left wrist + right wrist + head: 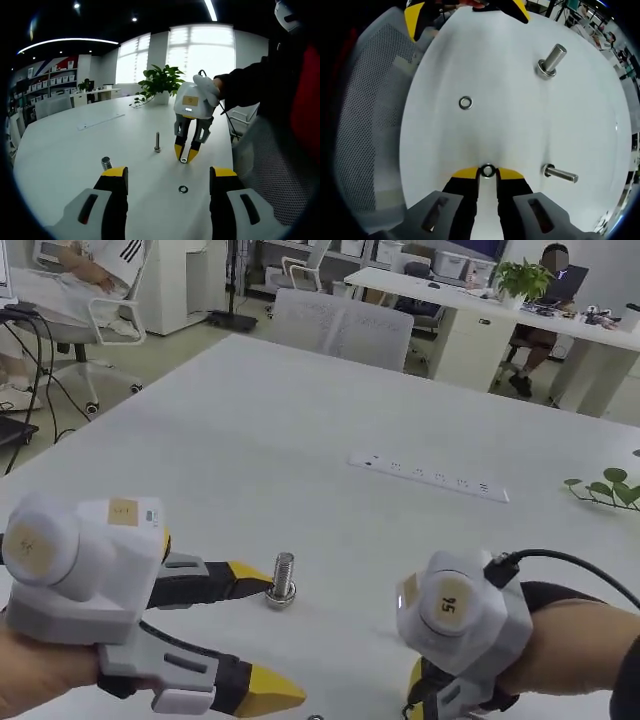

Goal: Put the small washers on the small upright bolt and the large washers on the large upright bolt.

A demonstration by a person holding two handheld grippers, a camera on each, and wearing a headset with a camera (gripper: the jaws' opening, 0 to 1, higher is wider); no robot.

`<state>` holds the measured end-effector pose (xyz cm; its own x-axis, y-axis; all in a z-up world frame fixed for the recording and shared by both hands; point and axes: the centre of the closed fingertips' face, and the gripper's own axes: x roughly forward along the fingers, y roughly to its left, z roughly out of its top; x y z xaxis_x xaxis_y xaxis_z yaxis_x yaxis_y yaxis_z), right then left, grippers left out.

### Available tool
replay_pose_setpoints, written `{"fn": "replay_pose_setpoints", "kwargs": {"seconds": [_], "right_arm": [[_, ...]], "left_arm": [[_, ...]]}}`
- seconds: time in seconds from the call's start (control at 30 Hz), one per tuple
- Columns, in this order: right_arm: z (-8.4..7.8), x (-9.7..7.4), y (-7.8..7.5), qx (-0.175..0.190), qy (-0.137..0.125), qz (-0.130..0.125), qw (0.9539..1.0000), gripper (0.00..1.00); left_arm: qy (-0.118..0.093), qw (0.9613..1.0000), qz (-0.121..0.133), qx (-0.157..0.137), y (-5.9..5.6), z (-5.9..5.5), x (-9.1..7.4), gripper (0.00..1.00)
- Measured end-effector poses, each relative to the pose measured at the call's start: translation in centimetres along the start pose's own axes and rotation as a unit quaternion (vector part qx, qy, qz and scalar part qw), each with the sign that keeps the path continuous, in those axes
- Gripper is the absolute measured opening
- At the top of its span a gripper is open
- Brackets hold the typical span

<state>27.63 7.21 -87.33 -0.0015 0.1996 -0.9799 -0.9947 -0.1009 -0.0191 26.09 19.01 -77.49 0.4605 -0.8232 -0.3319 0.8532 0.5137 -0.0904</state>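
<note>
Washer (487, 170) pinched in right gripper (487, 174); left gripper (169, 173) spread; large bolt (551, 60) seemingly washered.

The head view looks down across the table (300, 420), the left gripper view skims low along it, the right stares down close, all sharing the large bolt (283, 580).

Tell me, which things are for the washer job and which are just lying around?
For the job: thick silver upright bolt; thin silver upright bolt; small silver washer pinched by right gripper; loose silver washer.
Lying about: long white power strip; green potted plant.
</note>
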Motion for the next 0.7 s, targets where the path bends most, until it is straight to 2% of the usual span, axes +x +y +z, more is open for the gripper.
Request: {"fn": "replay_pose_setpoints", "kwargs": {"seconds": [0.7], "right_arm": [[0.06,0.05,-0.11,0.006,-0.001,-0.002,1.0000,0.13]], "left_arm": [[0.000,1.0000,0.002,0.001,-0.02,-0.04,-0.07,0.65]]}}
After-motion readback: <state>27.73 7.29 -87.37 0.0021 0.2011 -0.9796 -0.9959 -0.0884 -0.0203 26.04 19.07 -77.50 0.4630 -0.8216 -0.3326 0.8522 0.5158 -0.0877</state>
